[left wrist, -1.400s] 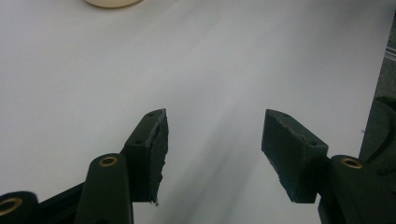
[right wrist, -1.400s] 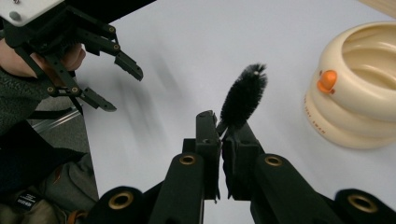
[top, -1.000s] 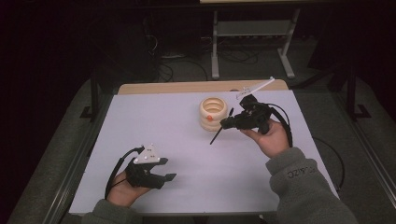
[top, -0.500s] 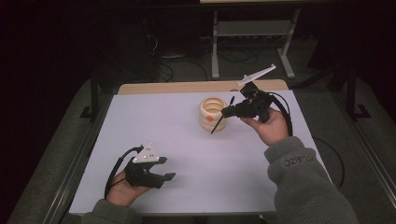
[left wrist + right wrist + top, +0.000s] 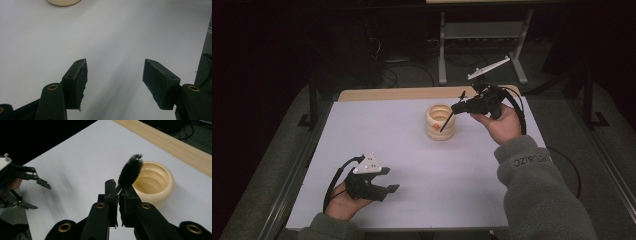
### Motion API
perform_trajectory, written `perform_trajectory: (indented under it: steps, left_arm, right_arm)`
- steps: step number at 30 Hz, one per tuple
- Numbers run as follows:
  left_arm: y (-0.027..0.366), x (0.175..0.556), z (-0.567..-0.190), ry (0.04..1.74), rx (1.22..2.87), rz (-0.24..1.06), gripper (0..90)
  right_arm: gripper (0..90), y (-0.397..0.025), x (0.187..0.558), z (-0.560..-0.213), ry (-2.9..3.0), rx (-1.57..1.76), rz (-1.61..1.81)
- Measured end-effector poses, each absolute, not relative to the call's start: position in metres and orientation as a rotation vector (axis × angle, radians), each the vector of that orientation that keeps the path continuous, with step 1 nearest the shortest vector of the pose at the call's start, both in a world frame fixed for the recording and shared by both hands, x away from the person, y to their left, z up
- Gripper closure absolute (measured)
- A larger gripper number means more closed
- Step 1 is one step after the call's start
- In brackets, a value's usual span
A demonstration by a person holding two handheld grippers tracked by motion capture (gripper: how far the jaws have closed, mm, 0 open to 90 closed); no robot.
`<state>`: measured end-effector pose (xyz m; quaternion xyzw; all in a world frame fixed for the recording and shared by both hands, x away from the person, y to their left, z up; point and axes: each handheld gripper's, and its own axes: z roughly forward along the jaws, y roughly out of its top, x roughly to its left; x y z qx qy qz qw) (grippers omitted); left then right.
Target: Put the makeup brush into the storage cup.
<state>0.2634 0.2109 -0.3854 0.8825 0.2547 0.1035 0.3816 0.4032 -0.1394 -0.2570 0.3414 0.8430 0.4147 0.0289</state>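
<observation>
Here, right gripper (image 5: 117, 192) jaws clamped on black brush (image 5: 130, 171) (beside cream pot (image 5: 155, 186)), left gripper (image 5: 115, 75) jaws spread, nothing between.

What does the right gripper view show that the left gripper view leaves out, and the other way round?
The right gripper view alone shows a black bristle brush pinched between the closed jaws of the right gripper, the whole cream ribbed cup with its hollow inside, the wooden table edge, and the left gripper farther off.

The left gripper view alone shows that gripper's jaws up close, spread wide apart with nothing between them.

Both show the white table sheet and at least part of the cup.
</observation>
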Motion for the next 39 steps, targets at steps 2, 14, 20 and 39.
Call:
perform_trajectory:
  steps: [2, 14, 20, 39]
  left_arm:
    - [0.212, 0.264, -0.385, 0.648, 2.256, 0.267, 36.1]
    - [0.213, 0.264, -0.384, 0.645, 2.248, 0.272, 35.6]
    - [0.213, 0.264, -0.384, 0.650, 2.243, 0.267, 35.1]
    - [0.215, 0.265, -0.383, 0.651, 2.243, 0.268, 33.8]
  right_arm:
    - [84.5, -0.138, 0.408, -0.255, 2.596, 1.072, 1.267]
    - [84.5, -0.131, 0.429, -0.248, 2.563, 1.126, 1.233]
    - [84.5, -0.131, 0.439, -0.246, 2.545, 1.151, 1.212]
    - [84.5, -0.123, 0.466, -0.257, 2.483, 1.249, 1.167]
